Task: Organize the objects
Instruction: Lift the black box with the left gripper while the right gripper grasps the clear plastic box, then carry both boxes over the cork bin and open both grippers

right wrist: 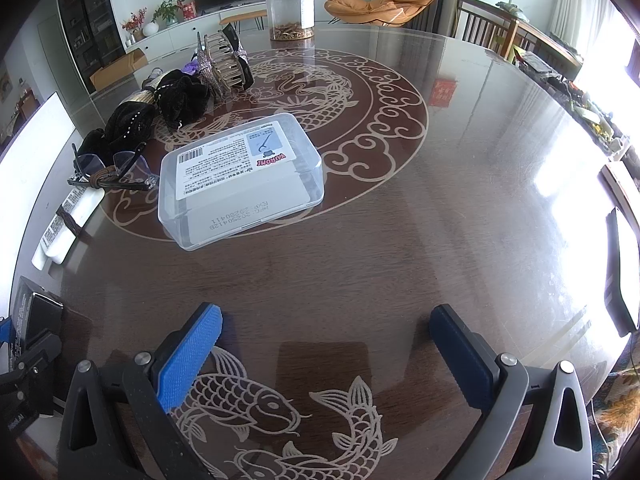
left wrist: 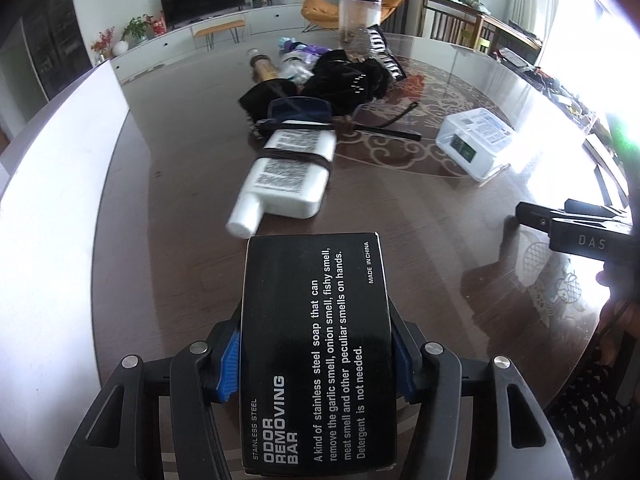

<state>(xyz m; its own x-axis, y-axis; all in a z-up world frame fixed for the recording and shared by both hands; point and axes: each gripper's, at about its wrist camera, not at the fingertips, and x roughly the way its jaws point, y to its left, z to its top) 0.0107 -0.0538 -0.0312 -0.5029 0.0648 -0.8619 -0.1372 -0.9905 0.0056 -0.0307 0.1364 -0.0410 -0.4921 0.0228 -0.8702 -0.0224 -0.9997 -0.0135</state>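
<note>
On the bench ahead: I see one white bottle [left wrist: 286, 172] with a dark band, lying just beyond my box; glasses [left wrist: 298, 114] and black cloth [left wrist: 344, 80] behind it.
Counts: one clear lidded box [right wrist: 240, 176], one tall jar [right wrist: 289, 10], one black carton [left wrist: 316, 344].
Left gripper [left wrist: 316, 360]: clamped on the black carton — blue pads pressed to both sides.
Right gripper [right wrist: 324, 356]: jaws spread wide, nothing between — bare bench [right wrist: 440, 220] beneath.

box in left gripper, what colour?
Black box with white lettering; clearest in the left wrist view.
</note>
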